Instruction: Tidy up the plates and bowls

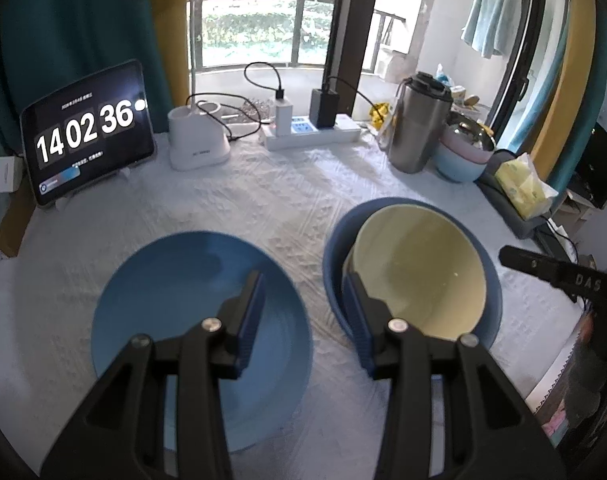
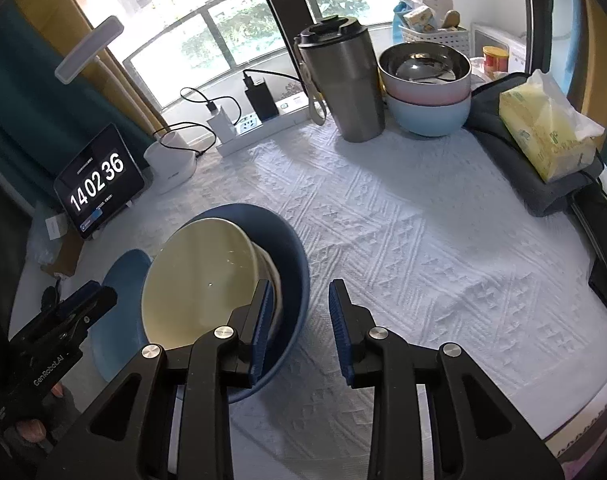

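White quilted cloth covers the table (image 2: 443, 248), and on it we count one flat blue plate (image 1: 175, 300) and, just to its right, one dark blue bowl (image 1: 491, 276) with a cream bowl (image 1: 419, 272) sitting tilted inside it. In the right wrist view a second pale rim shows just under the cream one, so there may be two cream bowls nested there; we cannot tell for sure. The plate and the blue bowl lie close together, with a narrow strip of cloth between them.

Our left gripper (image 1: 307, 284) hangs over that strip, its two fingers apart and holding nothing, one above the plate and the other over the near rim of the bowl stack. Our right gripper (image 2: 299, 292) is at the right side of the same stack, its two fingers also apart and empty; the left finger overlaps the blue bowl's rim in the view, the right one is over bare cloth.

Along the far edge we count one tablet (image 1: 87, 132) showing 14 02 36, one white lamp base (image 1: 197, 146), one power strip (image 1: 311, 132) with two chargers plugged in, one steel tumbler (image 2: 343, 84), and a second stack of three bowls (image 2: 427, 92): steel on pink on light blue. One yellow tissue pack (image 2: 543, 132) rests on a grey pouch at the right.
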